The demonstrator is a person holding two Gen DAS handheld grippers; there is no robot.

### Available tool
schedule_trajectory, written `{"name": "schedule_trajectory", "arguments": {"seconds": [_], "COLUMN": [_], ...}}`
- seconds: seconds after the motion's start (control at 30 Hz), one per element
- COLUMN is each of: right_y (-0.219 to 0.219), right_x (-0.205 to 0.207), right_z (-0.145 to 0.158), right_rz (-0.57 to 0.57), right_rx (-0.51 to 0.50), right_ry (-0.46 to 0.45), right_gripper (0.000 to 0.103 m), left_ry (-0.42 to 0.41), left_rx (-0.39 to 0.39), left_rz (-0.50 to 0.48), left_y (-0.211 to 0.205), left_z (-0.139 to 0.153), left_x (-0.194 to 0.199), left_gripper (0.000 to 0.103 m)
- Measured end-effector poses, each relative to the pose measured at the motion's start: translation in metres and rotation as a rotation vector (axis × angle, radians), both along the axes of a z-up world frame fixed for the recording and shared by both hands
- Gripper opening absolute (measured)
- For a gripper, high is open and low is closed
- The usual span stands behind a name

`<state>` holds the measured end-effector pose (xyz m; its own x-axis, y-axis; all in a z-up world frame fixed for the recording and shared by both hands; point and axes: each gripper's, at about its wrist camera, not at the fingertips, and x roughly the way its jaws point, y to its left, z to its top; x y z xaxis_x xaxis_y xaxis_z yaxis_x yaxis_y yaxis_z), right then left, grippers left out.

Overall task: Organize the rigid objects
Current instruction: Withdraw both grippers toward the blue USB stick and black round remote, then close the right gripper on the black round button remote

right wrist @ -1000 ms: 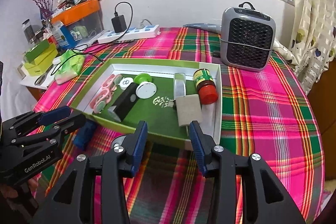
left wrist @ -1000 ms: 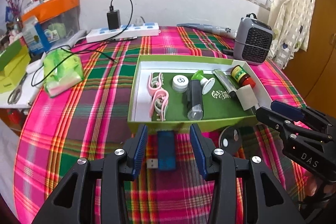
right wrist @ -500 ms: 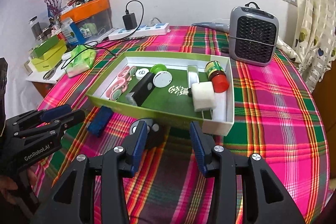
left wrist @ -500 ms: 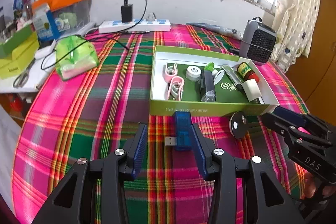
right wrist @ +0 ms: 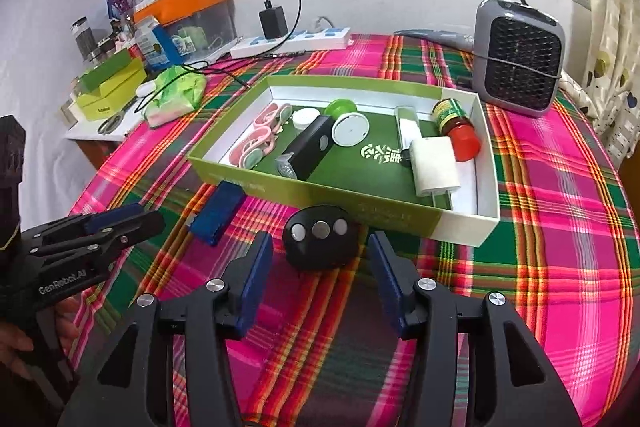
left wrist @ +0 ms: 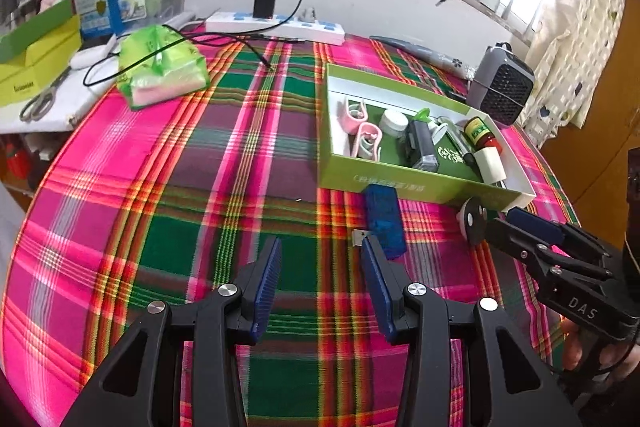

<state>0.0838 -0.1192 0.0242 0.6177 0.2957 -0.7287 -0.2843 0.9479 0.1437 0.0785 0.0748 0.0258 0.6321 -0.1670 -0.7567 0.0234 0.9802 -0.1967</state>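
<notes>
Right hand-held gripper [right wrist: 320,259], jaws just widening and empty, faces the round black remote [right wrist: 320,242] directly ahead; left hand-held gripper [left wrist: 320,267] spread, empty.

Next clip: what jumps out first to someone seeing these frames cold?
The loud pink-and-green plaid tablecloth fills both views. On it sits a green box packed with small items, with a blue USB stick and a round black remote lying just outside its near wall. The right gripper, its fingers apart, points at the remote.
</notes>
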Motion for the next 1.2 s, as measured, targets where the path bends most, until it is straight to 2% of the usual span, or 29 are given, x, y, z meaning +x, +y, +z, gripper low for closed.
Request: {"name": "schedule_trajectory", "arguments": {"seconds": [0.57, 1.03, 1.2], "right_y": [0.015, 0.018, 0.017], "right_x": [0.021, 0.024, 0.020], "right_z": [-0.019, -0.022, -0.021], "right_rz": [-0.054, -0.080, -0.079], "right_rx": [-0.051, -0.108, -0.103], "right_ry": [0.060, 0.057, 0.049], "right_gripper": [0.051, 0.050, 0.047], "left_ry": [0.037, 0.053, 0.055], "left_rx": [-0.065, -0.072, -0.036], "left_rz": [-0.057, -0.115, -0.115], "left_y": [-0.002, -0.015, -0.021], "left_z": [-0.012, -0.012, -0.012], "left_x": [0.011, 0.021, 0.022], "left_gripper": [0.041, 0.041, 0.041]}}
